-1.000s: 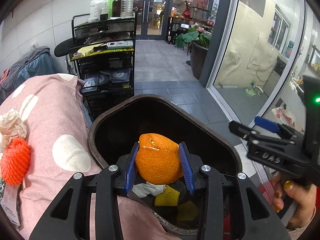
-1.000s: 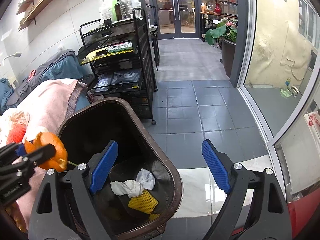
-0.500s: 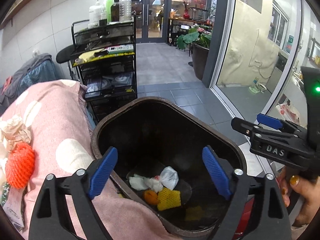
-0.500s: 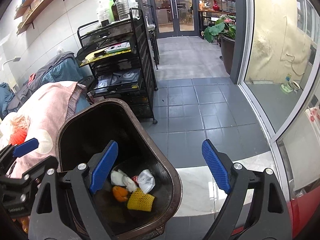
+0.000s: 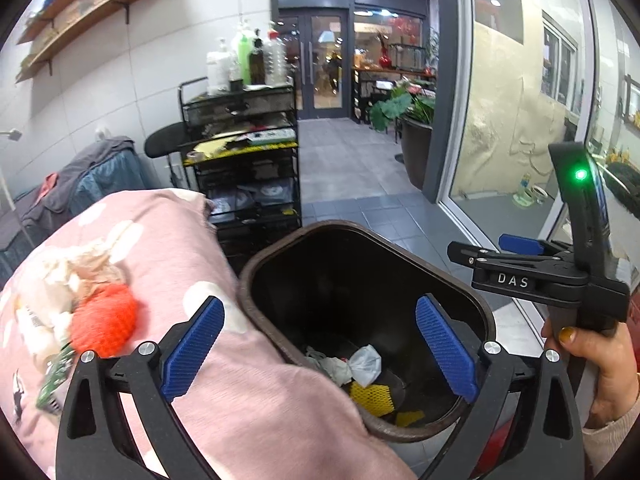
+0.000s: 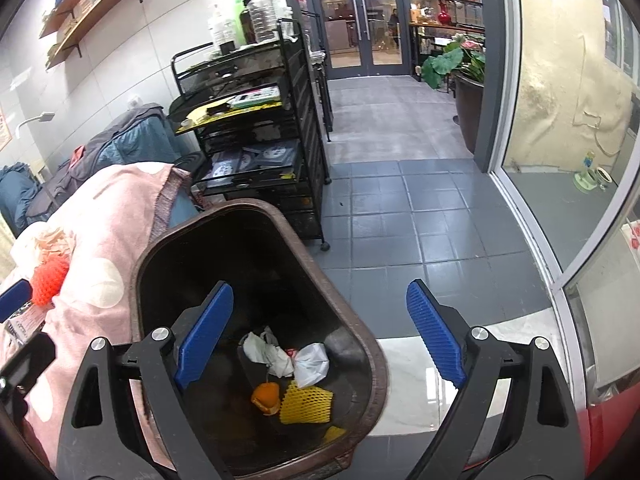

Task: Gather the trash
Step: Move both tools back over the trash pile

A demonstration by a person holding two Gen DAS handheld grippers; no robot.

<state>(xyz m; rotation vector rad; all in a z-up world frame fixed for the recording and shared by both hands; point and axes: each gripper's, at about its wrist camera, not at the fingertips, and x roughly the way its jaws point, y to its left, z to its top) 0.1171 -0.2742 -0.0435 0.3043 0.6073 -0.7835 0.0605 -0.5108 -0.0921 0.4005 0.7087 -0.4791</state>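
Note:
A dark brown trash bin (image 5: 486, 320) (image 6: 376, 364) stands beside a pink dotted blanket (image 5: 248, 392) (image 6: 108, 216). In the bin lie an orange peel (image 6: 266, 397), yellow foam net (image 6: 306, 402) (image 5: 370, 396) and white crumpled paper (image 6: 310, 362) (image 5: 364, 360). On the blanket lie a red foam net (image 5: 106, 324) (image 6: 50, 280) and crumpled tissue (image 5: 76, 268). My left gripper (image 5: 320, 352) is open and empty, over the bin's left rim. My right gripper (image 6: 320, 344) is open and empty above the bin; it also shows in the left wrist view (image 5: 516, 246).
A black wire cart (image 5: 244, 168) (image 6: 256, 136) with bottles stands behind the bin. A glass wall (image 6: 560, 120) runs along the right. Grey tiled floor (image 6: 400, 220) leads to glass doors. A potted plant (image 6: 468, 80) stands by the wall. Printed wrappers (image 5: 52, 380) lie on the blanket's left.
My left gripper opened and let go of the orange peel, which dropped into the bin. The left gripper has since moved left and back toward the blanket. The right gripper stays open.

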